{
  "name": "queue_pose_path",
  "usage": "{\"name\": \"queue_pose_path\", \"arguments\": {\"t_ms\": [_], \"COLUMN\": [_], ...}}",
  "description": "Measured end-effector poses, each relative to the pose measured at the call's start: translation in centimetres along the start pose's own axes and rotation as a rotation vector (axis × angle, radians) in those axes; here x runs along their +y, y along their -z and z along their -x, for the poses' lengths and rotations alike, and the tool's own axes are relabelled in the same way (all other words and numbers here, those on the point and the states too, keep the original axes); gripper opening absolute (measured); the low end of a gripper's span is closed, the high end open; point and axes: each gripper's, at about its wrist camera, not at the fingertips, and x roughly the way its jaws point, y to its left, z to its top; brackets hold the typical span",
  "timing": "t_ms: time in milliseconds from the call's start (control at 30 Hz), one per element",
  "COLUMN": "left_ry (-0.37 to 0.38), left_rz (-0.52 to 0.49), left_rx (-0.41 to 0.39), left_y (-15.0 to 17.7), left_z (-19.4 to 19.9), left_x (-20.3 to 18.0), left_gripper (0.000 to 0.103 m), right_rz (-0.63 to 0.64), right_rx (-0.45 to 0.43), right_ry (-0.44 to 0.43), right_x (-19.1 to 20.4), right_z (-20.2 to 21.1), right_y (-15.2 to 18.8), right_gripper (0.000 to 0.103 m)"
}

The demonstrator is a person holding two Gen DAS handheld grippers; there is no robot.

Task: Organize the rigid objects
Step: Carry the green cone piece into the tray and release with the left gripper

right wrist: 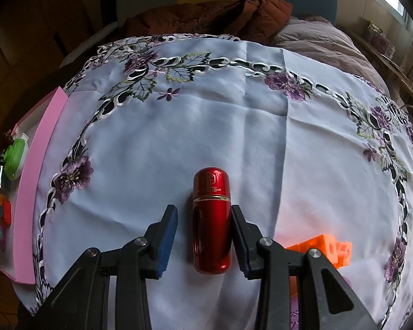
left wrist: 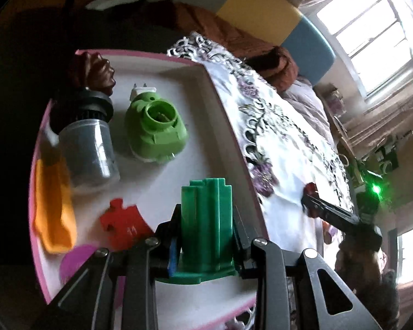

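My left gripper point(left wrist: 206, 212) is shut on a dark green ribbed plastic block point(left wrist: 203, 236), held upright over the white tray with a pink rim point(left wrist: 228, 126). In the tray lie a light green plug-in device point(left wrist: 154, 129), a clear jar with a black cap point(left wrist: 88, 143), a brown pinecone-like piece point(left wrist: 96, 68), an orange piece point(left wrist: 52, 206), a red puzzle piece point(left wrist: 121, 222) and a purple disc point(left wrist: 74, 261). My right gripper point(right wrist: 203, 211) stands open around a red metal capsule point(right wrist: 211, 220) lying on the tablecloth. Its left pad point(right wrist: 168, 236) is clear of the capsule.
Orange plastic cubes point(right wrist: 325, 250) sit just right of my right gripper. The tray's pink wall point(right wrist: 38, 165) borders the embroidered white tablecloth point(right wrist: 206, 110) on the left. A brown jacket point(right wrist: 212, 13) lies behind the table, and a window point(left wrist: 371, 35) is at the right.
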Motion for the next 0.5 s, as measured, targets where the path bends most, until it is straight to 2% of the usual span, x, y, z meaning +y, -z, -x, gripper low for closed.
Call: {"name": "queue_pose_path", "arguments": {"t_ms": [167, 200, 333, 500], "left_ry": [-0.052, -0.081, -0.112, -0.177], "left_rz": [-0.005, -0.014, -0.019, -0.092], "left_rx": [0.003, -0.001, -0.015, -0.049], "left_y": [-1.4, -1.8, -2.8, -3.3], "left_z": [-1.5, -1.9, -2.4, -2.9], "left_x": [0.5, 0.5, 0.7, 0.1], "left_gripper": [0.034, 0.035, 0.033, 0.033], "right_rz": [0.001, 0.002, 0.001, 0.000], "right_rx": [0.003, 0.004, 0.004, 0.008], "right_ry": [0.002, 0.002, 0.002, 0.000], "right_x": [0.0, 0.1, 0.1, 0.0], "right_z": [0.0, 0.0, 0.0, -0.1], "right_y": [0.0, -0.1, -0.1, -0.1], "right_gripper": [0.038, 0.038, 0.038, 0.039]}}
